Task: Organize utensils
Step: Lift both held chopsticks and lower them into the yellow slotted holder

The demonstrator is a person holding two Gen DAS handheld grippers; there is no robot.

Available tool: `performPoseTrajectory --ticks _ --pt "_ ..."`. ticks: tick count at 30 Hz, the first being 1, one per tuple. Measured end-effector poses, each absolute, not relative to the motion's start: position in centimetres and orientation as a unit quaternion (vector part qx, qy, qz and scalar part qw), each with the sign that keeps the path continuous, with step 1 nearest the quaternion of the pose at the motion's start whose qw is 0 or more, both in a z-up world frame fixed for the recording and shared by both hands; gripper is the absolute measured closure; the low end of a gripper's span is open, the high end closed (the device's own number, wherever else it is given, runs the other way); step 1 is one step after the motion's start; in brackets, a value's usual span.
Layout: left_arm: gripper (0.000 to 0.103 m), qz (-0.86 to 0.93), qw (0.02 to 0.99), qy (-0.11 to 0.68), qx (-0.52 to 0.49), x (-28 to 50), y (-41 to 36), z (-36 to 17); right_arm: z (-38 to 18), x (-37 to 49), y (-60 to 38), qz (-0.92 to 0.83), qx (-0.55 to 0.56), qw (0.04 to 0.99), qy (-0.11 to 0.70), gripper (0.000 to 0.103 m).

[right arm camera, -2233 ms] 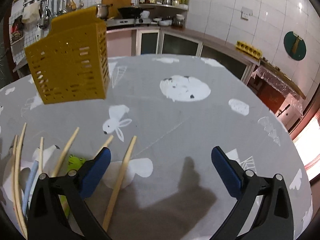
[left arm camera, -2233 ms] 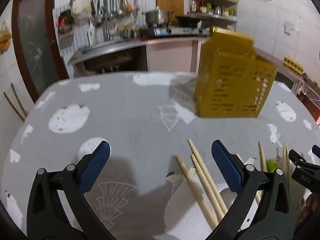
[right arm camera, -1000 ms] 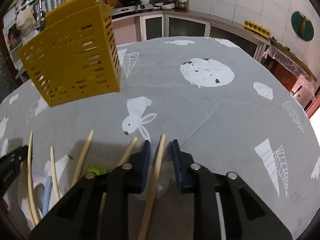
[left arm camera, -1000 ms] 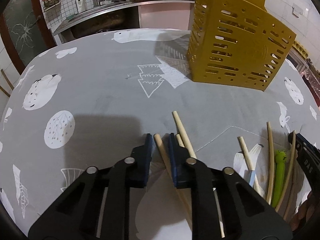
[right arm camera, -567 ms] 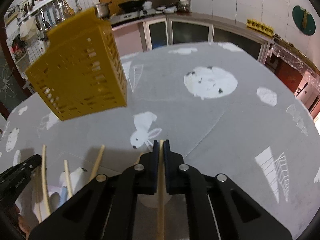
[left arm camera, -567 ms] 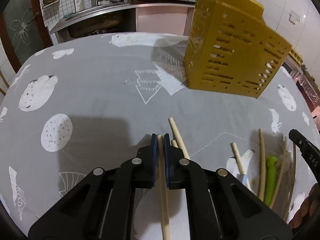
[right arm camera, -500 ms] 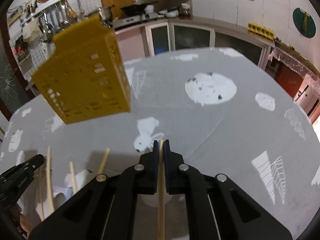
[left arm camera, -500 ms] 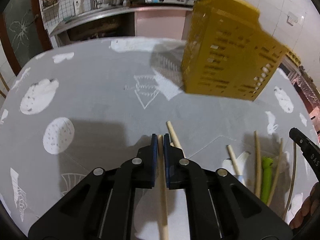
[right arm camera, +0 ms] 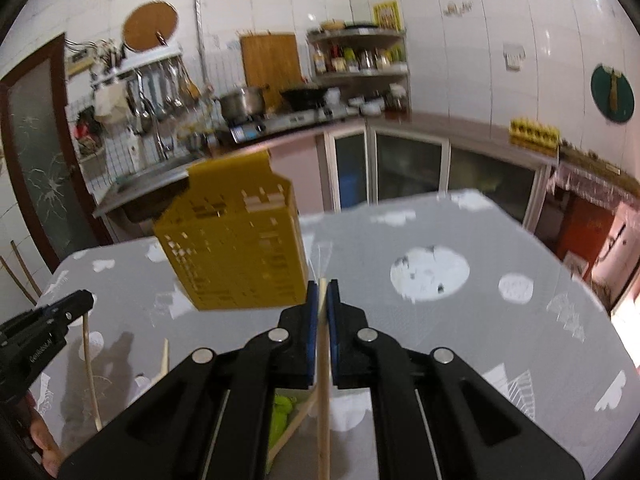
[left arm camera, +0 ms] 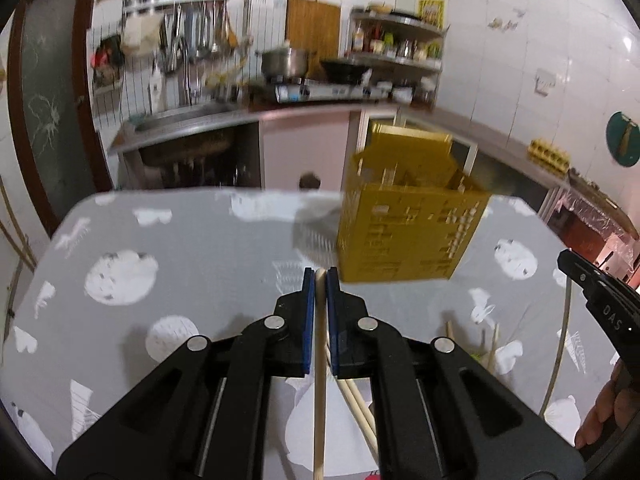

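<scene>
A yellow slotted utensil holder (left arm camera: pixel 408 216) stands upright on the grey patterned table (left arm camera: pixel 192 248); it also shows in the right wrist view (right arm camera: pixel 236 248). My left gripper (left arm camera: pixel 319 276) is shut on a wooden chopstick (left arm camera: pixel 319 380) and holds it above the table, short of the holder. My right gripper (right arm camera: pixel 322 286) is shut on another wooden chopstick (right arm camera: pixel 323 408), lifted beside the holder's right side. Several more chopsticks (left arm camera: pixel 354 404) and a green-topped utensil (right arm camera: pixel 282 416) lie on the table below.
The right gripper's tip (left arm camera: pixel 592 292) shows at the left wrist view's right edge; the left gripper's tip (right arm camera: pixel 44 332) shows at the right wrist view's left edge. A kitchen counter (left arm camera: pixel 248 116) with a stove and pots runs behind the table.
Both grippers closed on a chopstick each, then rose from the table with them. The view has tilted up towards the holder and kitchen.
</scene>
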State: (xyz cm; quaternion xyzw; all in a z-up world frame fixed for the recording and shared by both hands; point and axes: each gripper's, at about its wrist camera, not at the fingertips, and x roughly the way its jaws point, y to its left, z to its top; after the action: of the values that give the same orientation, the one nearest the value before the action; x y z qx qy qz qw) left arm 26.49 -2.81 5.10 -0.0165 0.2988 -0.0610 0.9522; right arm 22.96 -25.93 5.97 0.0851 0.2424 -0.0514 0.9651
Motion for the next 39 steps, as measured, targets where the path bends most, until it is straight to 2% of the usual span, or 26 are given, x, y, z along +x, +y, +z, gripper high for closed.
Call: performPoseTrajectory --ticks 14,32,39 --pt "0.098 -0.061 0.982 0.179 -0.014 22.0 -2.7 9.9 10.2 18.8 -25.7 -0.074 0.066 0.988 0.122 0.098" --pt "0.098 -0.070 0.987 0.140 -0.026 23.3 -2.4 13.2 13.6 20.2 -26.5 -0.069 0.053 0.992 0.090 0.098" --pt "0.098 -0.084 0.989 0.113 -0.035 24.6 -3.1 16.5 15.8 21.5 -26.0 -0.060 0.056 0.994 0.070 0.098"
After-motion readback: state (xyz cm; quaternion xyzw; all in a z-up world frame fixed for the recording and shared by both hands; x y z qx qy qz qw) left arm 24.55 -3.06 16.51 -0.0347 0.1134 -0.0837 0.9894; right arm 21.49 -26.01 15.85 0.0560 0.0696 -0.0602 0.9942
